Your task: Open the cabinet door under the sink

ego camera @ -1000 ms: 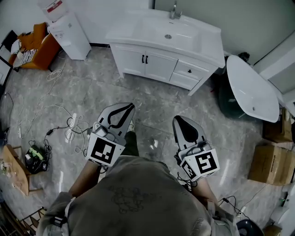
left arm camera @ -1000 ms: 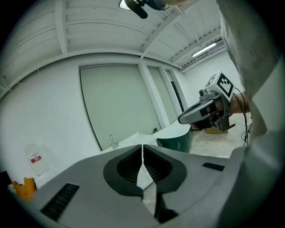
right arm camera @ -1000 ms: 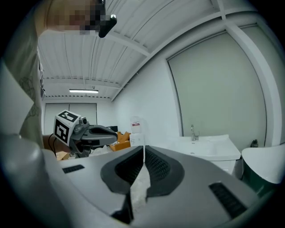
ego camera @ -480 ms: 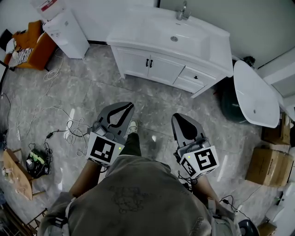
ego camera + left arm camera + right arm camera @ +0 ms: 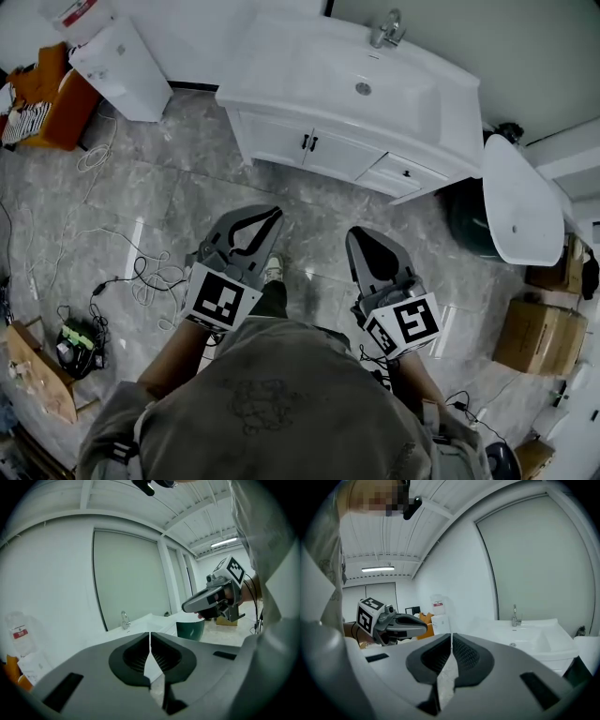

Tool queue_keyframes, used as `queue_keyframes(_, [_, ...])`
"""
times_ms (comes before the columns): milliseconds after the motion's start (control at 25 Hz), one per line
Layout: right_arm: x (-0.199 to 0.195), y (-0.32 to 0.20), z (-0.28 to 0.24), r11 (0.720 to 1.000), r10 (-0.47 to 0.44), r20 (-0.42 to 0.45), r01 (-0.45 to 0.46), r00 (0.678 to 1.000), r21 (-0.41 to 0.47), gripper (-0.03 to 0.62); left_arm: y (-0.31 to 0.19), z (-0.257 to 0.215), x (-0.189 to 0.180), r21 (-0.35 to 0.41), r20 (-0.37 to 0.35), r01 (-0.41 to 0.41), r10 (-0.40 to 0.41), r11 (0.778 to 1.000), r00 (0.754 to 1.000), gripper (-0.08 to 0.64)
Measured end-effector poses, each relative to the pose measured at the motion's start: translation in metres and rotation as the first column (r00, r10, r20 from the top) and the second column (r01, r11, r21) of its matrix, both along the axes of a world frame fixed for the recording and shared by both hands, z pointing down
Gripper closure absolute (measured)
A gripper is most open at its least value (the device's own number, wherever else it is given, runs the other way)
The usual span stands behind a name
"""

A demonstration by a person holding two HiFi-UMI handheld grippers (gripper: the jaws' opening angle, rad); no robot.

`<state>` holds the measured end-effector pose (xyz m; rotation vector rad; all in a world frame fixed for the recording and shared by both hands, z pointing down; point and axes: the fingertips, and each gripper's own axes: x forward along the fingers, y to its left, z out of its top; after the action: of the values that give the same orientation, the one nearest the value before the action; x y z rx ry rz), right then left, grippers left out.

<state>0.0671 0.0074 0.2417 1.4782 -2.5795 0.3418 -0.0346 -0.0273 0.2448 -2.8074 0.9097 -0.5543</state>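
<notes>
The white vanity (image 5: 281, 94) with its sink (image 5: 361, 86) and faucet (image 5: 386, 33) stands against the far wall. Under the sink are two cabinet doors (image 5: 281, 141) with black handles (image 5: 307, 142) at their meeting edge, both closed. Right of the doors sit drawers (image 5: 403, 175). My left gripper (image 5: 271, 213) and right gripper (image 5: 358, 234) are held side by side over the floor, well short of the cabinet. Both have their jaws together with nothing between them. The left gripper view shows the left gripper (image 5: 150, 634) and the faucet (image 5: 124, 619). The right gripper view shows the right gripper (image 5: 451, 635) and the sink (image 5: 534, 641).
A white water dispenser (image 5: 117, 61) and an orange chair (image 5: 52, 103) stand at the far left. Loose cables (image 5: 141, 272) lie on the tiled floor at left. Right of the vanity are a dark green bin (image 5: 469, 220), a white oval panel (image 5: 520, 202) and cardboard boxes (image 5: 544, 337).
The person has walked toward the vanity with both grippers carried forward; the vanity now sits nearer and lower in the head view. Both pairs of jaws stay together.
</notes>
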Motion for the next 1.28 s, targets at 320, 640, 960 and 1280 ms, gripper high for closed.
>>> queue_keyframes(320, [-0.019, -0.069, 0.021, 1.0, -0.004, -0.096, 0.002, 0.995, -0.022, 0.56, -0.067, 0.022, -0.006, -0.021, -0.003, -0.094, 0.094, 0.995, 0.996, 0.537])
queue_keyframes(640, [-0.012, -0.129, 0.06, 0.998, 0.023, -0.128, -0.029, 0.991, -0.047, 0.559, -0.127, 0.071, 0.003, -0.059, -0.016, -0.059, 0.058, 0.997, 0.998, 0.536])
queue_keyframes(960, [0.005, -0.184, 0.116, 0.993, 0.028, -0.082, -0.037, 0.996, -0.112, 0.558, -0.185, 0.112, 0.025, -0.096, -0.064, -0.009, 0.003, 0.995, 0.998, 0.421])
queue_keyframes(1280, [0.027, -0.223, 0.17, 0.987, 0.075, -0.06, -0.082, 0.995, -0.139, 0.56, -0.233, 0.18, 0.048, -0.09, -0.095, 0.038, -0.046, 0.995, 0.994, 0.408])
